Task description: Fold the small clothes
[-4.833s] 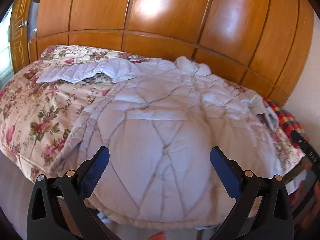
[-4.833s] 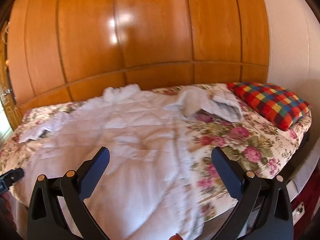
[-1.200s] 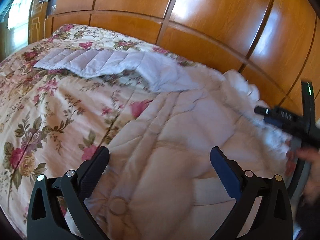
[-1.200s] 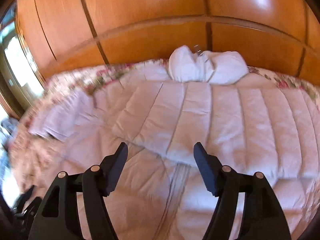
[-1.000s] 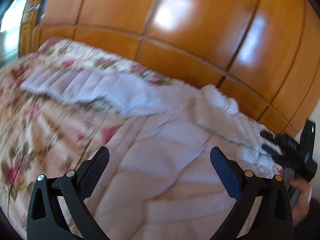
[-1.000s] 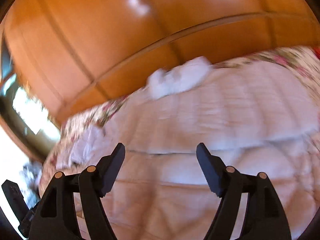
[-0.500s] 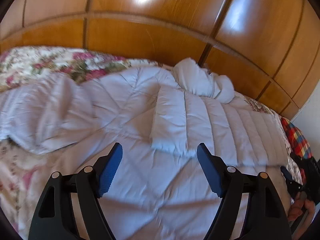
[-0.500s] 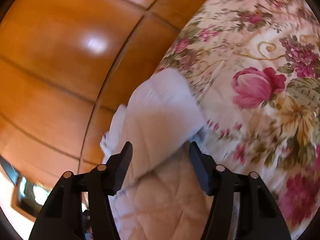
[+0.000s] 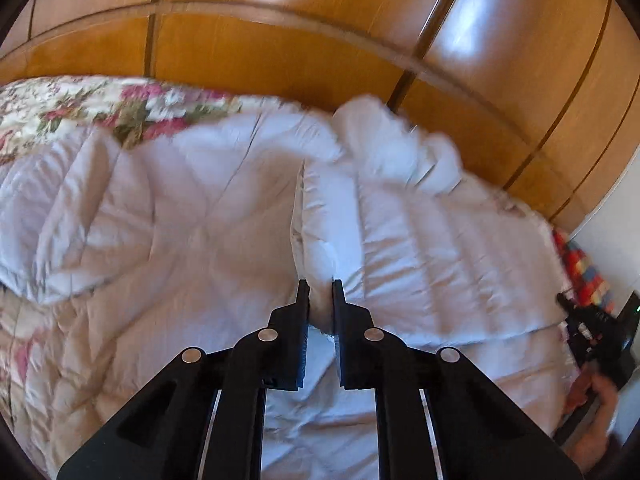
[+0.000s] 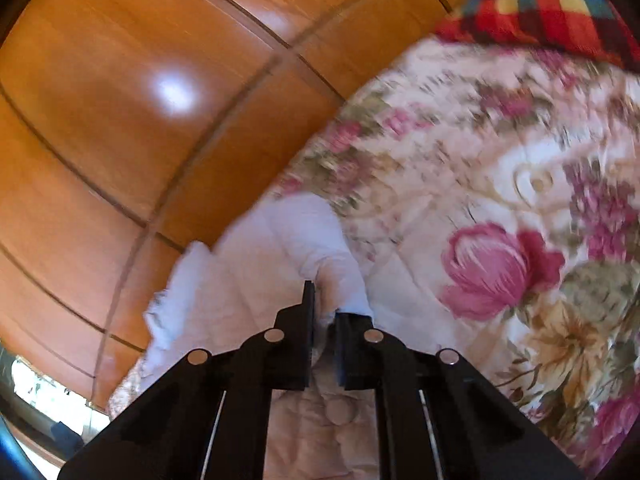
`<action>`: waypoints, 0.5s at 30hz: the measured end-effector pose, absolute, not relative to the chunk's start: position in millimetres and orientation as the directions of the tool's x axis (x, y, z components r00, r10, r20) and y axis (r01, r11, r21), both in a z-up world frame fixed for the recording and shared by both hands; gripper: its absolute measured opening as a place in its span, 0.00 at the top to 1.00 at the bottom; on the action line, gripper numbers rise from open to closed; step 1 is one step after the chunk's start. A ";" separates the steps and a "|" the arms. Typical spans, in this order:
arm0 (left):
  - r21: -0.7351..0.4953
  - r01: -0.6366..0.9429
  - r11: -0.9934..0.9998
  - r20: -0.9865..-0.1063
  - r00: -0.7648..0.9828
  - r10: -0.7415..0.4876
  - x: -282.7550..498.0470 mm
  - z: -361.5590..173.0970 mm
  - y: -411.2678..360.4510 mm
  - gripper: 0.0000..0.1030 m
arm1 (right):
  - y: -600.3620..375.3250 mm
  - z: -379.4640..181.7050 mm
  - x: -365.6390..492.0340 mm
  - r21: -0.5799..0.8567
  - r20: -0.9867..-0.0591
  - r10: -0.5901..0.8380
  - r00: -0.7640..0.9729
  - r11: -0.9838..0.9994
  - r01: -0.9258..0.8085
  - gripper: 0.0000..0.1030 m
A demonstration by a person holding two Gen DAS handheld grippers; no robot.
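Both claws bite into a pale quilted jacket (image 9: 420, 248) spread across a bed, mid-fold. Nearest the lens in the left wrist view, the left claw (image 9: 319, 286) is pinched narrow on the cuff end of a folded-over sleeve (image 9: 320, 216), the white padding bulging between its jaws. In the right wrist view, the right claw (image 10: 323, 300) is likewise squeezed nearly closed on a bunched edge of the same garment, with a round button (image 10: 338, 412) showing just below its jaws.

Ahead of the left claw, the sleeve runs away toward the fluffy hood or collar (image 9: 392, 148); the jacket's body spreads to both sides of the claw, and the other sleeve (image 9: 80, 208) lies well off to its left. Past the right claw and to its right stretches the floral bedspread (image 10: 500, 200), then a checked pillow (image 10: 540, 4) at the far end. Wood panelling (image 9: 280, 52) backs the scene.

Judging from this, the step is carrying the gripped cloth across the body. Done well, both claws would move together at equal height, keeping the padding taut enough to crease cleanly, and lay it flat before letting go; the puffy fill is likely to spring back if released early.

No containers appear in either view. Both views are motion-blurred, so finer seams cannot be made out.
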State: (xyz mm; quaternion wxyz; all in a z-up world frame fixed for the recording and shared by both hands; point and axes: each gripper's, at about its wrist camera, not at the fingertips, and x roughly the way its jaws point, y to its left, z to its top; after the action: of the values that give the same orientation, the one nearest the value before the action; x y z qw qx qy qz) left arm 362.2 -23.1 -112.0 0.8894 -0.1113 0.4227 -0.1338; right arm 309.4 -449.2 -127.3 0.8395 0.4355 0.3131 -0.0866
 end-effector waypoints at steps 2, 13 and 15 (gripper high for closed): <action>-0.328 0.134 0.935 -0.728 0.596 -0.340 364.8 -127.2 -21.5 0.90 | -450.0 -136.0 309.8 0.678 -0.614 0.144 0.776 0.600 0.425 0.92; -0.406 0.125 0.905 -0.698 0.597 -0.396 358.9 -130.1 -7.7 0.82 | -431.5 -116.9 306.3 0.584 -0.653 0.107 0.750 0.701 0.409 0.44; -0.398 0.131 0.908 -0.700 0.596 -0.393 346.6 -120.9 -4.0 0.66 | -420.9 -102.1 296.8 0.519 -0.674 0.052 0.737 0.743 0.422 0.40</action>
State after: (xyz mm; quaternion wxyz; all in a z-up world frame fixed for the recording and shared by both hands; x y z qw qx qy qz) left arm 346.6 -4.0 -120.9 0.8799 -0.1545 0.4240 -0.1487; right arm 296.8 -420.9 -102.1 0.8669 0.3422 0.3463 -0.1068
